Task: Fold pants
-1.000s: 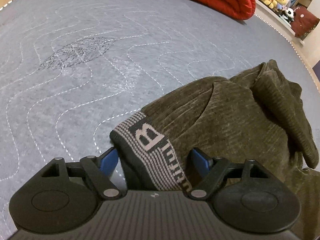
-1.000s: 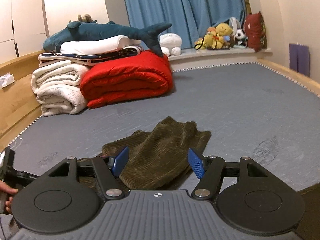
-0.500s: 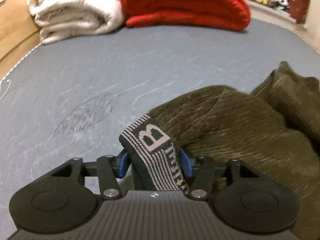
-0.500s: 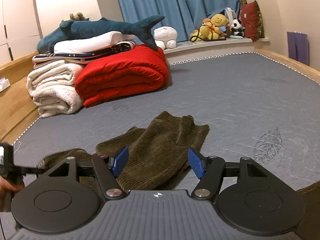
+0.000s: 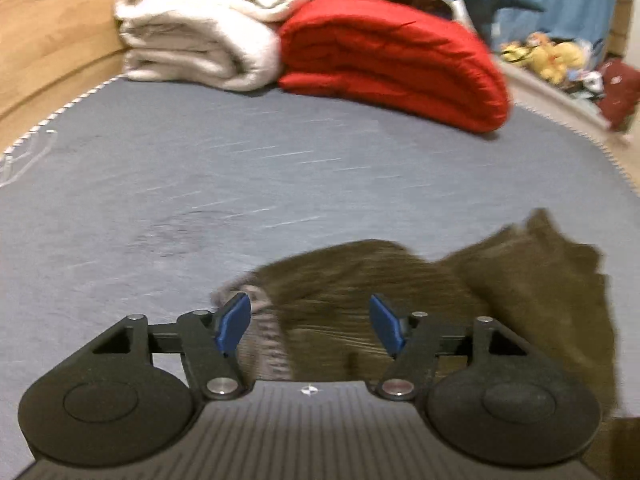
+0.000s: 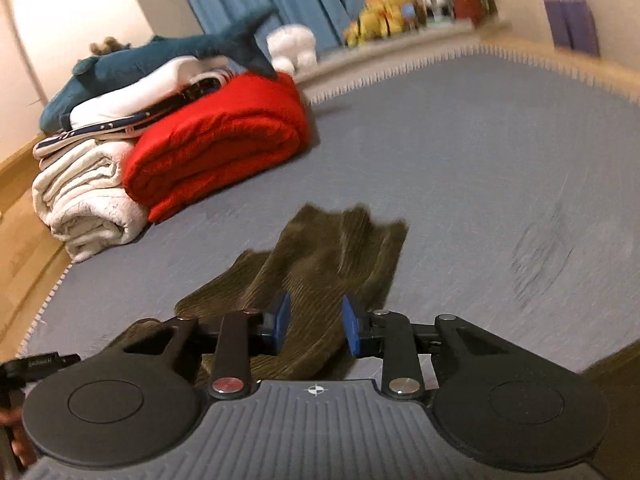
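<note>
Olive-brown corduroy pants [image 5: 520, 280] lie crumpled on the grey quilted bed [image 5: 200, 180]. Their striped waistband [image 5: 264, 320] shows blurred just beside the left pad. My left gripper [image 5: 308, 304] hovers above them with its jaws opening, and the pads touch nothing. In the right wrist view the pants [image 6: 340, 248] stretch away from me. My right gripper [image 6: 316, 304] is tilted with its jaws closing. A ridge of the corduroy fills the narrow gap between its blue pads.
A folded red blanket [image 5: 392, 64] and white blankets [image 5: 200, 32] are stacked at the head of the bed, with a blue shark plush [image 6: 160, 60] on top. Plush toys [image 6: 380, 16] line the sill. A wooden frame [image 6: 560, 60] borders the mattress.
The left gripper let go of the striped waistband, opened and rose, tilting up toward the blankets. The right gripper sank toward the pants, rolled, and narrowed its jaws around the fabric.
</note>
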`<state>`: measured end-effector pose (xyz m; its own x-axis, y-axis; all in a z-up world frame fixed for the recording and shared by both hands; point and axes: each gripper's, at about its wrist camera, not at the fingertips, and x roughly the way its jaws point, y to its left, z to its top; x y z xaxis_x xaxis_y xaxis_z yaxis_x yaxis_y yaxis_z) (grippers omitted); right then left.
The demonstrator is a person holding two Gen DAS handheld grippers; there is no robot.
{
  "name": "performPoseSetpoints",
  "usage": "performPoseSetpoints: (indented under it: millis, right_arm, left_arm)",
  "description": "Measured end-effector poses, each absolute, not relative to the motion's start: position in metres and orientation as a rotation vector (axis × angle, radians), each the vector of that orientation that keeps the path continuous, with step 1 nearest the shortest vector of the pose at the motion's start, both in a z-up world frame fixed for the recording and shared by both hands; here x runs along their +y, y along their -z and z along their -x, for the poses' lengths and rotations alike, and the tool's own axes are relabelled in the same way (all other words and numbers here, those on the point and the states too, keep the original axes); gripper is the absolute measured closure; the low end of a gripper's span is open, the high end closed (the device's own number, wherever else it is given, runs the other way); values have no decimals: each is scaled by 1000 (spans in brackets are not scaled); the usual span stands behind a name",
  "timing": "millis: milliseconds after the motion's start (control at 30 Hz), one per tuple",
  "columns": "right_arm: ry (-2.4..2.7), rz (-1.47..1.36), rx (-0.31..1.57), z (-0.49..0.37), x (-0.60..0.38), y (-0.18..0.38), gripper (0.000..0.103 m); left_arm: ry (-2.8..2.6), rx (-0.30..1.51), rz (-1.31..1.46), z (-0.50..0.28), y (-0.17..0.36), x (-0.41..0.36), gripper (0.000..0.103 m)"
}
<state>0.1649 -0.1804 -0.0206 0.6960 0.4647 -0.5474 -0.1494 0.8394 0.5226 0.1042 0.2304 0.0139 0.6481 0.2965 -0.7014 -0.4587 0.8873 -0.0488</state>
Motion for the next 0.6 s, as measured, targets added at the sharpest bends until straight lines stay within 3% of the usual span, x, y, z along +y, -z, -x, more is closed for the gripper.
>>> performPoseSetpoints:
  millis: [100,167,233,400,500,600]
  right_arm:
    - [-330,-550,831,-184,-170,45,70]
    - [-296,-607,899,-193,-164,63,62]
    - [-281,-637,957,-199,-156,79,47]
    - [-260,-637,992,-200,-139,93,48]
    - [-264,-614,970,-196,-129,87,62]
    - [-266,-569,940,-193,-121,78,63]
  left_arm:
    - [-354,732,197,-99,-25,199,32]
    - [-309,730,177,-101,-24,183,32]
    - [-253,737,163,-101,-24,163,32]
    - [-166,741,145,-101,-23,127,32]
    - [-144,740,143,-101,-22,120,32]
    - [-132,742,150,-104,-22,114,32]
